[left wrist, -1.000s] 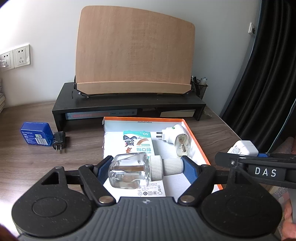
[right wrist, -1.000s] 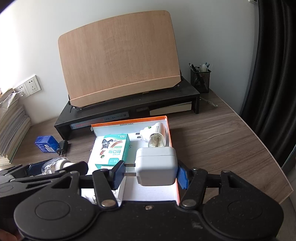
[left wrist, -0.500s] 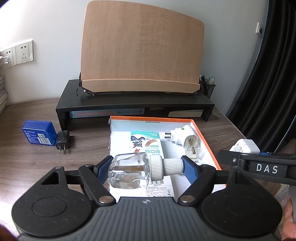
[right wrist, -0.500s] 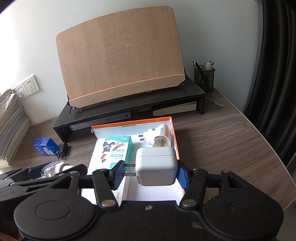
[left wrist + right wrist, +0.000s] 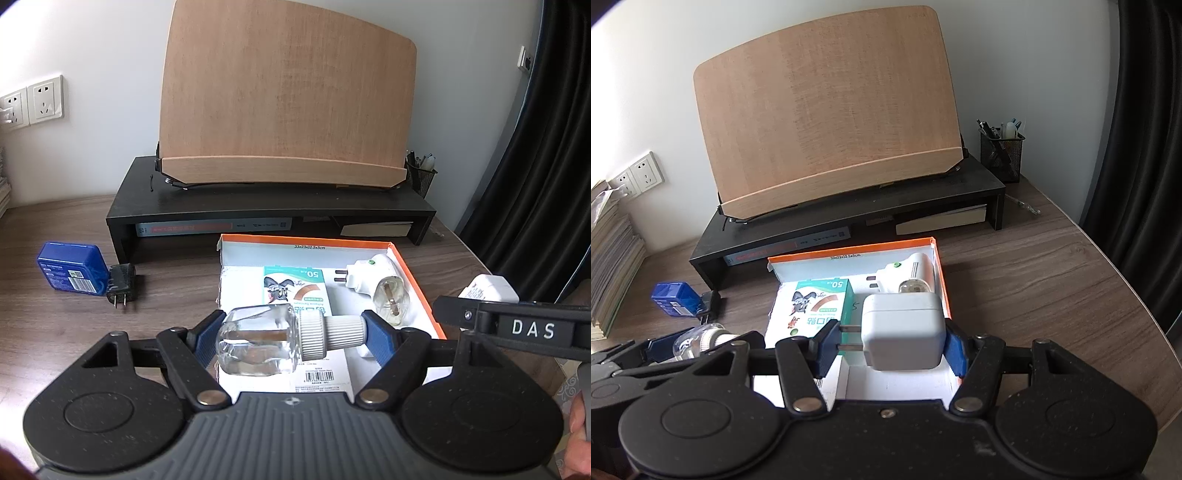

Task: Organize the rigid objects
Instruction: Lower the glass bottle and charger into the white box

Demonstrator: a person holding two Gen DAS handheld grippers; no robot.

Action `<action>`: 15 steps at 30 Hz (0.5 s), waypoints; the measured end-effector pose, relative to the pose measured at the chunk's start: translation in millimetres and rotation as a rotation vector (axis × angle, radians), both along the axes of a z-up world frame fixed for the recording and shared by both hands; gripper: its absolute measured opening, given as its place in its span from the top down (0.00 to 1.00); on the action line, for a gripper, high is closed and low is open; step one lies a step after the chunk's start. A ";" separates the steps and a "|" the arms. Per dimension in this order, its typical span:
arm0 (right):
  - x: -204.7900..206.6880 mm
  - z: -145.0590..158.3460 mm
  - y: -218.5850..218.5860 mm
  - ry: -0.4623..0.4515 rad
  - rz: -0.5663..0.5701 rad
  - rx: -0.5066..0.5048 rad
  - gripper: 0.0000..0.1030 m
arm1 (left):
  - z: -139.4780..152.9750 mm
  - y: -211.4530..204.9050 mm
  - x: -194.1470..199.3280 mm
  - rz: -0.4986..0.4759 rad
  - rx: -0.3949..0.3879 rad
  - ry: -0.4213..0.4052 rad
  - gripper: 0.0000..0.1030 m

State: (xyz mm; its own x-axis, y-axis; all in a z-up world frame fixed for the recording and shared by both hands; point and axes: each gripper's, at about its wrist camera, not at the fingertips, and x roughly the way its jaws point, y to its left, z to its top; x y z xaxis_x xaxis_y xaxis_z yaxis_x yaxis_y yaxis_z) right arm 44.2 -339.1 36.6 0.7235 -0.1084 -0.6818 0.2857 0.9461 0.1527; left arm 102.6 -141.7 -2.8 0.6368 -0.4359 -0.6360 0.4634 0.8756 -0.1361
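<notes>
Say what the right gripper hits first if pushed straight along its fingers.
Likely the white plug-in vaporizer in the orange box, just beyond the white charger that the right gripper holds; depth is uncertain.

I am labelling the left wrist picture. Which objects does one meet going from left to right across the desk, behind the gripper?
blue box → black plug adapter → green and white carton → white plug-in device with clear bulb → white charger, held by the right gripper

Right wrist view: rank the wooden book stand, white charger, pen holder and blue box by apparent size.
1. wooden book stand
2. white charger, inflated by nearness, held in the right gripper
3. pen holder
4. blue box; these last two look close.
</notes>
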 end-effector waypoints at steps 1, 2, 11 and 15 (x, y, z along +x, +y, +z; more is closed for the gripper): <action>1.8 -0.5 -0.3 0.000 0.000 0.000 0.32 | -0.7 -0.6 1.2 -0.001 0.002 0.000 0.22; 3.9 -0.9 -0.9 0.001 0.003 0.000 0.32 | -1.5 -1.3 2.4 -0.001 0.004 0.001 0.22; 24.6 -6.3 -3.3 0.013 0.019 -0.006 0.32 | -7.9 -5.3 17.2 0.016 0.013 0.015 0.22; 32.6 -8.4 -5.4 0.017 0.019 -0.003 0.32 | -8.8 -7.2 20.9 0.018 0.019 0.014 0.22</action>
State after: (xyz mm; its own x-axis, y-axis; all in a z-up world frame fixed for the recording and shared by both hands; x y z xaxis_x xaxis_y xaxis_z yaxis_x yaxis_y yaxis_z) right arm 76.8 -344.5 28.2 0.7138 -0.0966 -0.6936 0.2700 0.9518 0.1453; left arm 123.5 -148.9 -11.6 0.6350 -0.4125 -0.6531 0.4458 0.8862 -0.1263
